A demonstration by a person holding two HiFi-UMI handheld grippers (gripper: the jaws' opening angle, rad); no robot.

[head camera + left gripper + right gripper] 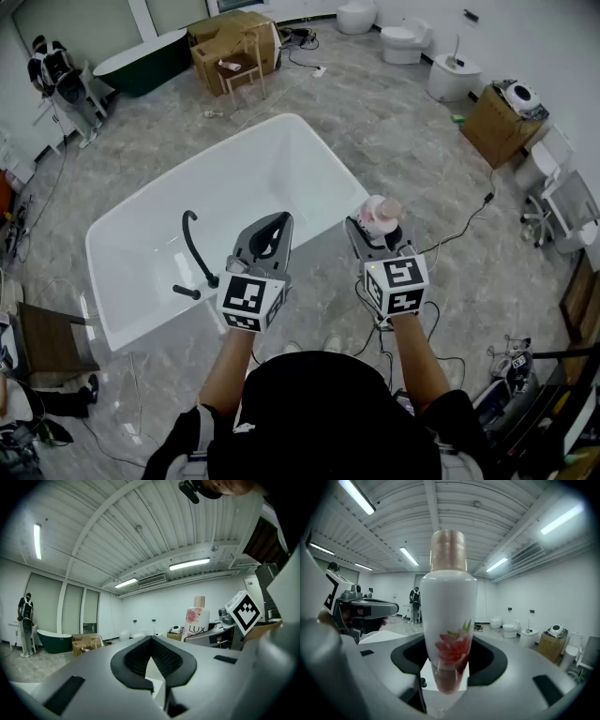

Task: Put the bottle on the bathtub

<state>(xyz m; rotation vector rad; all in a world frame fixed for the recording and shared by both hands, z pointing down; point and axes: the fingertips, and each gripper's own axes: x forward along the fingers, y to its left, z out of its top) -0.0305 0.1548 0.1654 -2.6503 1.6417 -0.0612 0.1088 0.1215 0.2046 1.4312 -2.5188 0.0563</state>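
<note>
Beside bathtub (272,164), your right gripper (375,234): clamped on bottle (379,216), low end.
Your left gripper (279,223): jaws together, holding nothing.

Mid-floor: tub (309,129), faucet (192,246) on its near-left rim. Above near rim: left gripper (277,219). Just right of it, by tub's right corner: right gripper (373,231), bottle (380,216) upright between fingers (490,660). Behind tub: boxes (234,36), chair (242,73). Far right-behind: toilets (405,39).
</note>
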